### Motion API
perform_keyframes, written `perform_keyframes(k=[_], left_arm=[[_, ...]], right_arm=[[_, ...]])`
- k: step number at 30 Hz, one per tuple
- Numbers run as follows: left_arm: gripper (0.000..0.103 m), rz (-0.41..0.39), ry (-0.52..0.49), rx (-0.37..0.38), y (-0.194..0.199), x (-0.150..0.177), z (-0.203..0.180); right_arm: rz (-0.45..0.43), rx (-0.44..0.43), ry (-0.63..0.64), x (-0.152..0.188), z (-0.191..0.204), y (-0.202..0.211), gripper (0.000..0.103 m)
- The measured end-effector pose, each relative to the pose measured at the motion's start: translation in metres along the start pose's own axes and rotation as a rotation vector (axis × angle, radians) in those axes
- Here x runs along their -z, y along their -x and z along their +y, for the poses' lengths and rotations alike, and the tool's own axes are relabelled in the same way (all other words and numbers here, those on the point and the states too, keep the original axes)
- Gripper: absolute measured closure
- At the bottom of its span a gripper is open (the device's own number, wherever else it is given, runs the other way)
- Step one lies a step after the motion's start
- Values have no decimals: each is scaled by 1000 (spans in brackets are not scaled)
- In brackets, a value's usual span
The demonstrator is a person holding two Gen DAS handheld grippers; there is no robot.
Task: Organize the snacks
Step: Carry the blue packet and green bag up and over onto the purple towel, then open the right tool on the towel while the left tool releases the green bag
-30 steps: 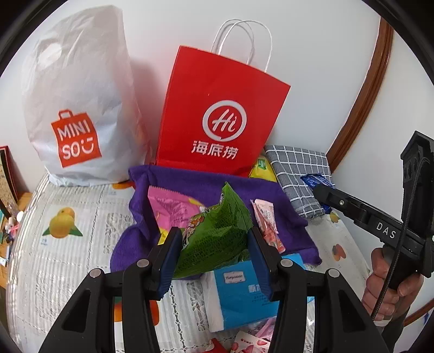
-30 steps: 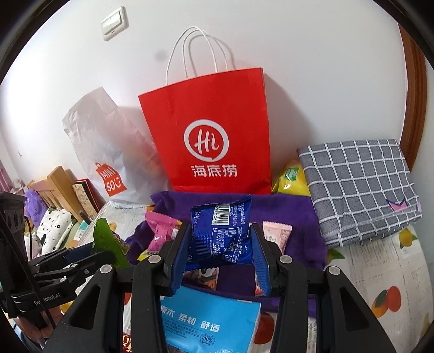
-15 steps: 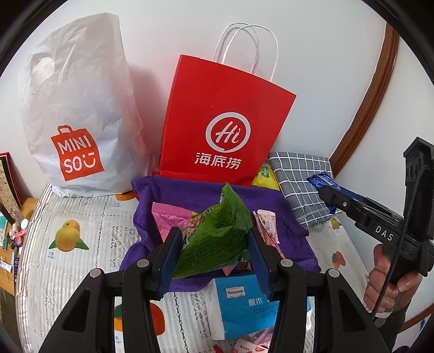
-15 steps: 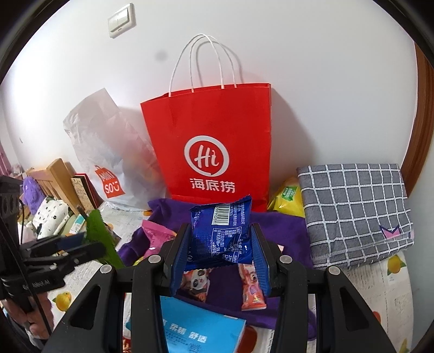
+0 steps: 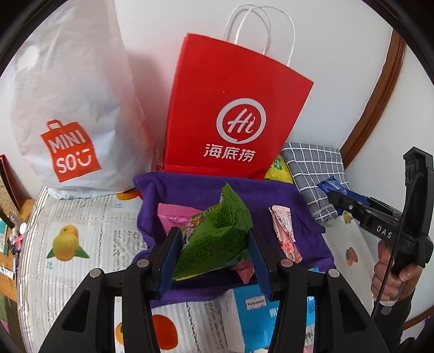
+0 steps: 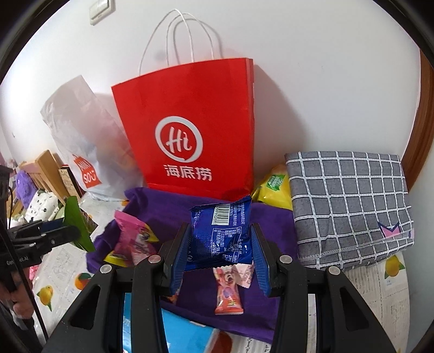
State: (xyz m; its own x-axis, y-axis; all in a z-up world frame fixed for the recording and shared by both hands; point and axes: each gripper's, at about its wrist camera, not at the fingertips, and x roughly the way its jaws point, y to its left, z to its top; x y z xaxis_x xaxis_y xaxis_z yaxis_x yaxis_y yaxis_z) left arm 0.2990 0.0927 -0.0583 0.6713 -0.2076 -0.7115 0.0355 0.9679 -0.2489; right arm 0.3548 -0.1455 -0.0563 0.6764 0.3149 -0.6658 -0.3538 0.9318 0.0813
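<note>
A: what's around?
B: red bag (image 5: 233, 114) upright against the wall, white bag (image 5: 73, 108) to its left, grey checked cloth (image 6: 350, 203) to its right, yellow pack (image 6: 274, 190) wedged between red bag and cloth. purple cloth (image 5: 190, 190) spread in front of the red bag, pink pack (image 6: 133, 239) and a small pink sachet (image 5: 284, 230) lying on it, blue tissue pack (image 5: 255, 317) at the near edge
A: grippers?
B: left hand-held gripper (image 5: 214, 244) clamped on the green pack (image 5: 217, 230), held above the purple cloth. right hand-held gripper (image 6: 219, 249) clamped on the blue pack (image 6: 221, 233), also above the purple cloth, in front of the red bag
A: pack condition?
B: green one crumpled, corner pointing up. blue one puffy, barcode side facing the camera, serrated top edge
A: surface?
B: bench under a white lace cover with fruit prints (image 5: 81, 239). white wall, brown wood trim (image 5: 379, 100) on the right, light switch (image 6: 99, 10) high on the wall
</note>
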Motion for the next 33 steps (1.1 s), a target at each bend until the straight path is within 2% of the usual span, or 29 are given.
perform_keyframes(k=[7,11,18,22,33], left_arm=[[55,28,0,28,-25,-10,-13],[55,51,-22,22,-41,-15,-20],[55,96,-43,12,-69,-19,-26],[55,124,-53,5,-80,-18,-28],[55,125,-99,-9,-90,-19,-35]], right_arm=[[91,22,27,9,-12,-32,60],[158,18,19,13,-19,-48,60],[222,16,29,20,-19,-64,60],[242,8,38,23,-17,-71,60],[287,-19,22,30,-18,-85,59]])
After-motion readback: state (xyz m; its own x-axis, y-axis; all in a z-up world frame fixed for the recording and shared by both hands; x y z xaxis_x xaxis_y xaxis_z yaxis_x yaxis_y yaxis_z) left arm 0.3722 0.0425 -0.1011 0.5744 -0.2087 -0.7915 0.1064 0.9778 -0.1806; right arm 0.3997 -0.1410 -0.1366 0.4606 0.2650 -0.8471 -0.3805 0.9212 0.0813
